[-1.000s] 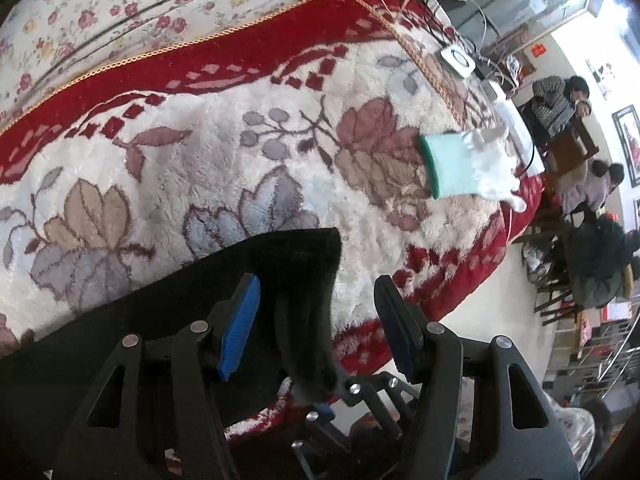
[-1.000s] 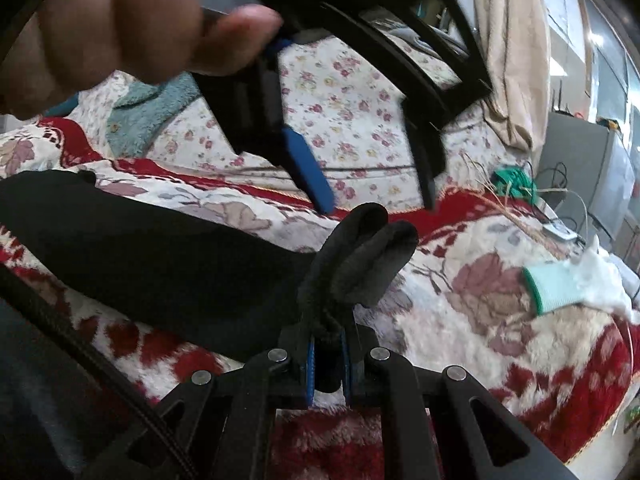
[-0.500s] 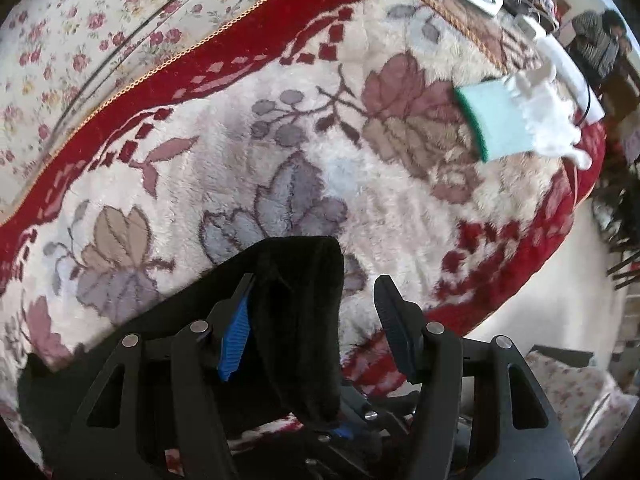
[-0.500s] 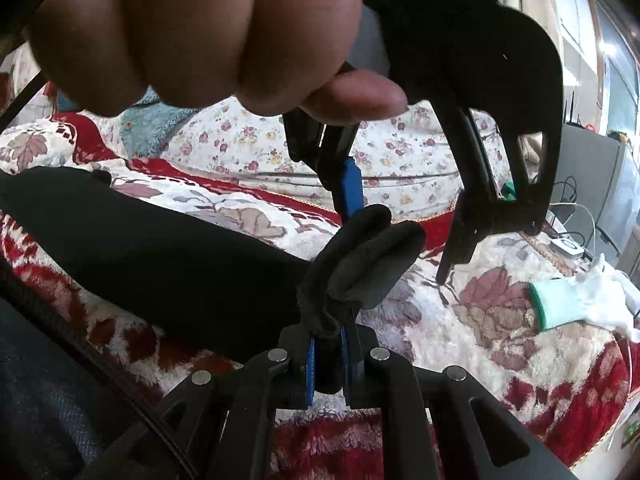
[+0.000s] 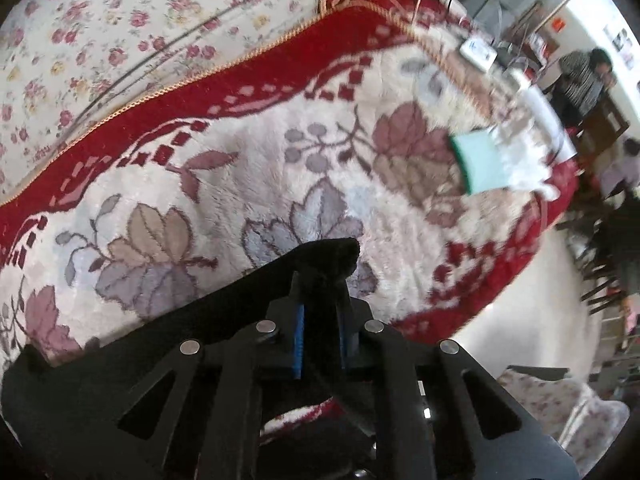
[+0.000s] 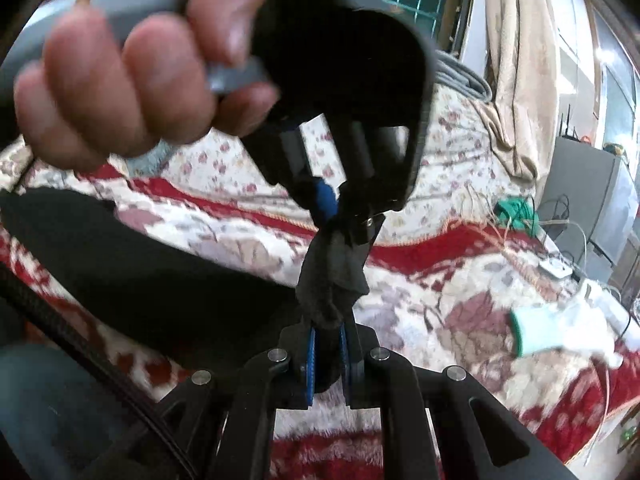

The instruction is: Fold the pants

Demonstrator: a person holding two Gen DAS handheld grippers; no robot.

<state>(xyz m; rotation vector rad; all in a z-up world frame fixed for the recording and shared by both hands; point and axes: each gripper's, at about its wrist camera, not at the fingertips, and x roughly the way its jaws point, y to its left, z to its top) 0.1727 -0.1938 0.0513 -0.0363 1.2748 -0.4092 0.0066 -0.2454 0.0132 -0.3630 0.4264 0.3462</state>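
Note:
Black pants point(image 5: 320, 256) lie across a red and cream floral blanket point(image 5: 280, 160) on a bed. In the left wrist view my left gripper point(image 5: 319, 284) points steeply down; its jaws are closing, with the pants' end corner pinched between the blue pads. The right wrist view shows my right gripper point(image 6: 328, 330) shut on a bunched fold of the same end of the pants point(image 6: 160, 280). Just above it is the left gripper point(image 6: 340, 216), held by a hand point(image 6: 120, 92), gripping the same bunch. The rest of the pants stretches away to the left.
A white glove with a green cuff point(image 5: 492, 160) lies on the blanket near its right edge, where the bed drops to the floor. A floral sheet point(image 5: 100, 20) covers the far side. Cables and a white device point(image 5: 478, 50) sit at the far corner. People point(image 5: 584, 80) are in the room beyond.
The left gripper's jaws, wide apart around the pants' corner before, have come together on the cloth. Both grippers have risen, lifting the pants' end off the blanket.

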